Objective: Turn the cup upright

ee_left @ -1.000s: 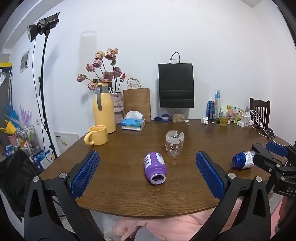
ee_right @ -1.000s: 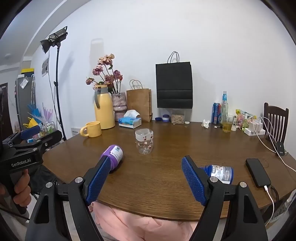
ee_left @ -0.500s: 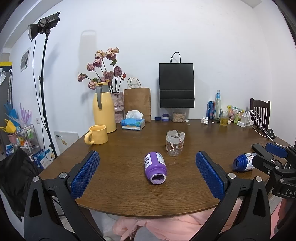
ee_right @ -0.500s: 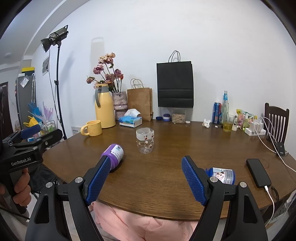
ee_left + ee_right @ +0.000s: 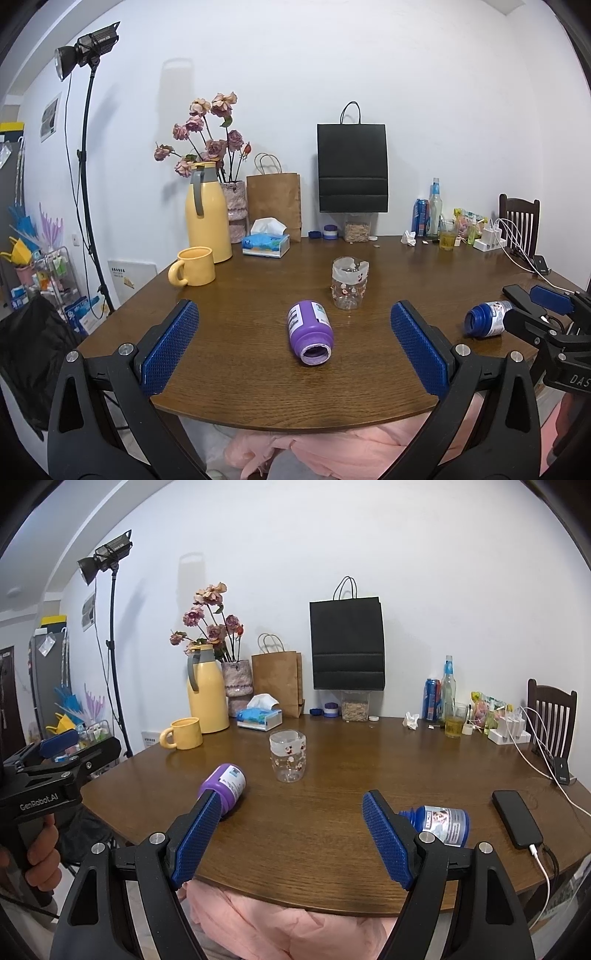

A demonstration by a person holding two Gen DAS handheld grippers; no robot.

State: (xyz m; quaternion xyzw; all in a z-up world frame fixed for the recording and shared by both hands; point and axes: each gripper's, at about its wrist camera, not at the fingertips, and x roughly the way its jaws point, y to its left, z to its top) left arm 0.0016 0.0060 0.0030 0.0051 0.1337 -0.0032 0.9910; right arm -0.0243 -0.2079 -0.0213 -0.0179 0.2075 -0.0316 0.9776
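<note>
- My left claw (image 5: pixel 291 347) is spread wide and empty, over the bench (image 5: pixel 240 295) edge.
- My right claw (image 5: pixel 291 834) is likewise apart.
- Purple cup (image 5: pixel 309 332) lies sideways between the left fingers; blue cup (image 5: pixel 441 825) lies toppled beside the right.

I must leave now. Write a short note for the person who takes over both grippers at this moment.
Left gripper: open, empty, facing the purple cup.
Right gripper: open, empty, near the blue cup.
Both cups lie on their sides near the front of the table. The clear glass cup stands between and behind them.
Done: nothing gripped yet.
Left: grip each lying cup and stand it upright.
</note>
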